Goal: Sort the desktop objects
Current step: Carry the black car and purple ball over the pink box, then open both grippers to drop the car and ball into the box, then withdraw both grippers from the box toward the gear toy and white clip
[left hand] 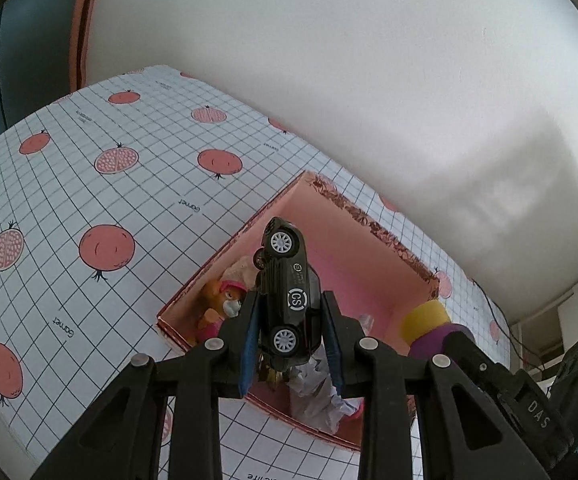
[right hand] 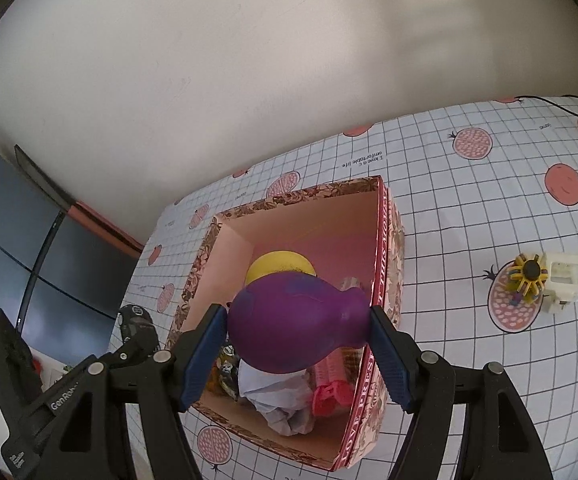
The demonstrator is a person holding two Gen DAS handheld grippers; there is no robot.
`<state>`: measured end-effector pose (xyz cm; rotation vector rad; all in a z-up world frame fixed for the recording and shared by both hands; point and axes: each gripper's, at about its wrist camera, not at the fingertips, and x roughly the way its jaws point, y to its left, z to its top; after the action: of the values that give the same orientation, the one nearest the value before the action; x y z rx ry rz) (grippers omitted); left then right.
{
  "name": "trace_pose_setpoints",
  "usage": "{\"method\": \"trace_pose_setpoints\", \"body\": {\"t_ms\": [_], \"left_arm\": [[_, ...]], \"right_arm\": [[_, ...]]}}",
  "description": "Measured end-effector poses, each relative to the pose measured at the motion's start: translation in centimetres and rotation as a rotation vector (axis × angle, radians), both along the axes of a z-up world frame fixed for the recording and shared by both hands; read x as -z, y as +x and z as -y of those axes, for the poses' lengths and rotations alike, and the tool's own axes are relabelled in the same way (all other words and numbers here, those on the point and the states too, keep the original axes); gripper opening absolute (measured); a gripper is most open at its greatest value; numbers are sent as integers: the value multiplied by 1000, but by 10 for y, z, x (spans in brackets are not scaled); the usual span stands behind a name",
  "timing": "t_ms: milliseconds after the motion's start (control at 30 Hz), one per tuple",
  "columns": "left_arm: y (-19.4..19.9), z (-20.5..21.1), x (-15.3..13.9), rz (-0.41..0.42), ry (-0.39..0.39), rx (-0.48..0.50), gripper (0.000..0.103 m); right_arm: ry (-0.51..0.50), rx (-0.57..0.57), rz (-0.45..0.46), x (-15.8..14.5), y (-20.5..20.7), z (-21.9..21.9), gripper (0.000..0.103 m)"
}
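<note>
Pomegranate tablecloth (left hand: 89,184) is carrying the pink box (right hand: 381,240); over it, my left gripper (left hand: 291,320) is clamping a black toy car (left hand: 289,288), my right gripper (right hand: 299,334) a purple-and-yellow toy (right hand: 293,320).

A checked tablecloth (left hand: 89,208) printed with pink pomegranates covers the table, which stands against a plain white wall (right hand: 249,80). A thin black cable (right hand: 561,104) trails over the cloth's far edge, and a dark tiled floor (right hand: 21,240) shows beside the table.

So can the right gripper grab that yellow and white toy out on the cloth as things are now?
Probably not yet. The right gripper is already shut on the purple and yellow toy, held over the pink box. The path to the yellow and white toy looks clear, but the jaws are full.
</note>
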<state>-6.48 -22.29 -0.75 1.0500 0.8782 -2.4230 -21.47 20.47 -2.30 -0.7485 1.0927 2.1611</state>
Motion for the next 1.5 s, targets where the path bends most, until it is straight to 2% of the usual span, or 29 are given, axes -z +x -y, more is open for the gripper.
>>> {"method": "trace_pose_setpoints", "body": {"t_ms": [633, 700, 767, 800, 1300, 1333, 1433, 1500], "left_arm": [[-10, -9, 5, 43, -15, 30, 31], [-11, -10, 6, 61, -26, 27, 34], [-12, -10, 8, 76, -24, 25, 49], [-12, -10, 9, 81, -21, 24, 50], [-14, -8, 13, 106, -18, 13, 51], [-14, -8, 14, 108, -21, 13, 53], [-14, -9, 13, 108, -30, 13, 69], [-14, -9, 12, 103, -37, 10, 74]], "right_arm": [[-2, 1, -1, 2, 2, -1, 74], [-7, 2, 3, 2, 1, -2, 74], [-14, 3, -1, 3, 2, -3, 74], [-17, 5, -1, 3, 3, -3, 74], [-29, 12, 54, 10, -1, -5, 75], [-27, 10, 61, 10, -2, -5, 75], [-19, 15, 85, 12, -4, -5, 86], [-14, 13, 95, 13, -6, -5, 91]]}}
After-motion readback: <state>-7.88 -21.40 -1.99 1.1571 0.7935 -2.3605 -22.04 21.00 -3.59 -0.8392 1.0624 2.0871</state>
